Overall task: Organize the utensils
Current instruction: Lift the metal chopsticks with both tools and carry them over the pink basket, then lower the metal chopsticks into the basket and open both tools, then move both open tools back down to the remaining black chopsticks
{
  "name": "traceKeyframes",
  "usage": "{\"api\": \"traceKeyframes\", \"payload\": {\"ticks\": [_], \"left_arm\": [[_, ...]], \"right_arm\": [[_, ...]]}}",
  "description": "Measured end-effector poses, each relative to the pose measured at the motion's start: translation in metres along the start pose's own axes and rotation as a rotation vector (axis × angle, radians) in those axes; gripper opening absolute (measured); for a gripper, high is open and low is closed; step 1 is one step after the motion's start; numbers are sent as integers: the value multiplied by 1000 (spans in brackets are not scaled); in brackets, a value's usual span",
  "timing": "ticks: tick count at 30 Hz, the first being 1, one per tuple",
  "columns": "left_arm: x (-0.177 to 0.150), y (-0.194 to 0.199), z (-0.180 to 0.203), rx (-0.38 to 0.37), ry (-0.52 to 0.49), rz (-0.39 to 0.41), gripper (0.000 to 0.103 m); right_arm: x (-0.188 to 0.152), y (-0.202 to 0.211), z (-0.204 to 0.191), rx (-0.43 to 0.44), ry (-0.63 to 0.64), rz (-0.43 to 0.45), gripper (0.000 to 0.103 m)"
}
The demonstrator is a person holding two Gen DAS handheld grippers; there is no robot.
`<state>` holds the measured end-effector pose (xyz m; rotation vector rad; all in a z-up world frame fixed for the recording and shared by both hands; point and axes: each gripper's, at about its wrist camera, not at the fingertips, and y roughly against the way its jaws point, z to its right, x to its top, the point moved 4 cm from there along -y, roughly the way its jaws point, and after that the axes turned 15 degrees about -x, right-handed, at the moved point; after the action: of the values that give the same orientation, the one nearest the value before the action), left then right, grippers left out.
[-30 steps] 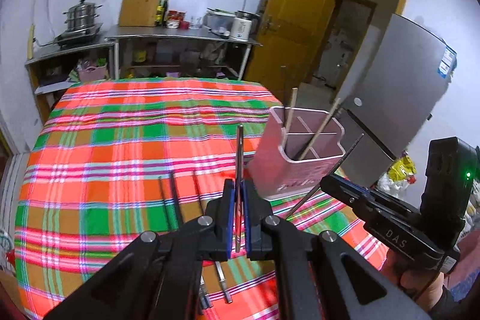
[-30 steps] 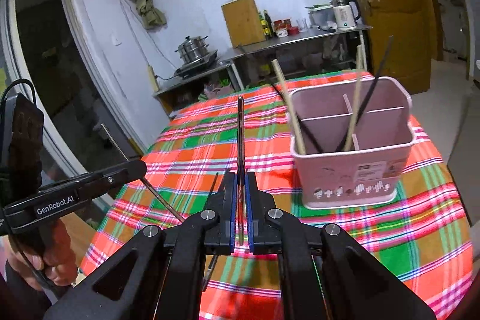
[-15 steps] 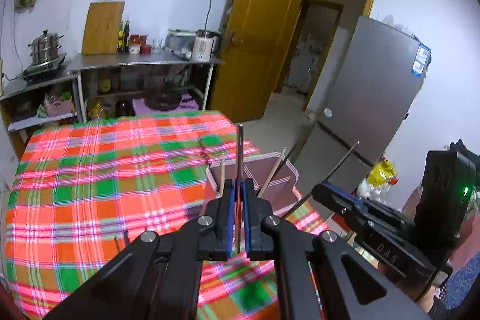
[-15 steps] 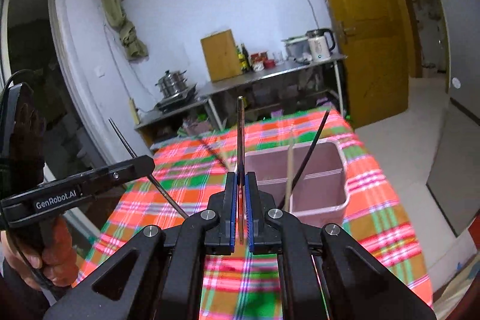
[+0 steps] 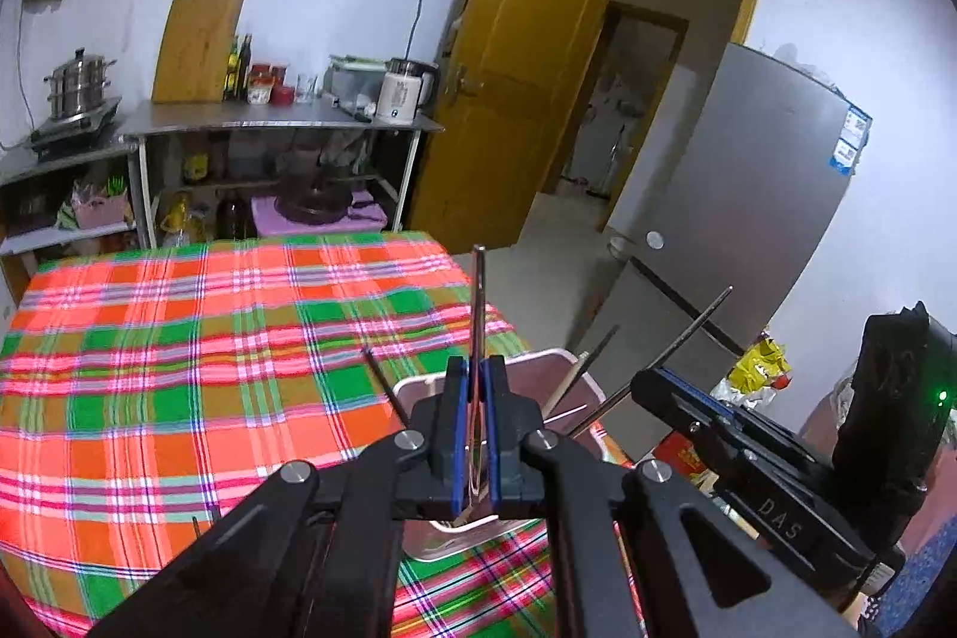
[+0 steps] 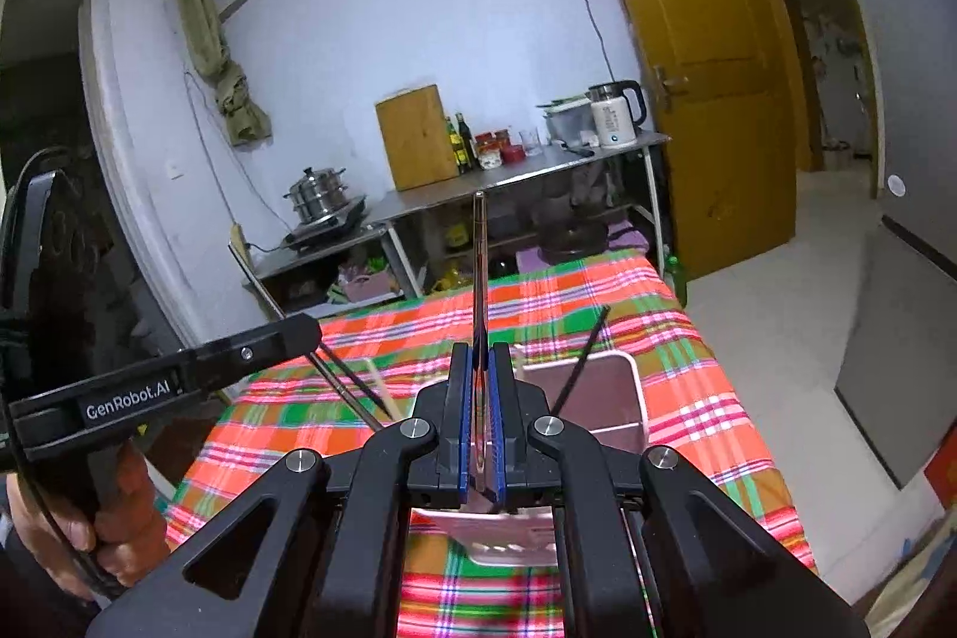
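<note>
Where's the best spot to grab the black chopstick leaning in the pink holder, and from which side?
Grip the black chopstick near its top end, coming from above: that end leans clear over the rim of the pink holder, while the rest is down inside.

A woven plaid cloth (image 5: 179, 369) covers the surface, matt and soft. On it stands a smooth pink plastic caddy (image 6: 598, 399); each matt black tool (image 5: 472, 435) pinches a glossy metal chopstick (image 5: 477, 303).
</note>
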<state>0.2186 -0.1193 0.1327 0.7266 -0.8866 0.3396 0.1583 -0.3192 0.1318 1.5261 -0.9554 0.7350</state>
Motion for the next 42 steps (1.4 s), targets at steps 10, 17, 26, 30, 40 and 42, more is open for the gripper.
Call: {"api": "traceKeyframes", "payload": {"ticks": [10, 17, 26, 30, 40, 42], "left_arm": [[-26, -23, -15, -1, 44, -53, 6], [-40, -28, -22, -3, 59, -78, 7], [-50, -6, -20, -3, 50, -51, 23], [-56, 17, -21, 18, 31, -22, 25], [-112, 61, -56, 132, 85, -28, 29], [-127, 66, -65, 149, 117, -42, 29]], "right_arm": [[-33, -36, 6, -17, 1, -95, 5], [-49, -53, 10, -18, -4, -162, 5], [-53, -47, 12, -27, -6, -170, 7], [-54, -29, 11, -19, -6, -135, 7], [-96, -7, -15, 40, 30, -173, 7], [-109, -8, -23, 60, 40, -199, 7]]}}
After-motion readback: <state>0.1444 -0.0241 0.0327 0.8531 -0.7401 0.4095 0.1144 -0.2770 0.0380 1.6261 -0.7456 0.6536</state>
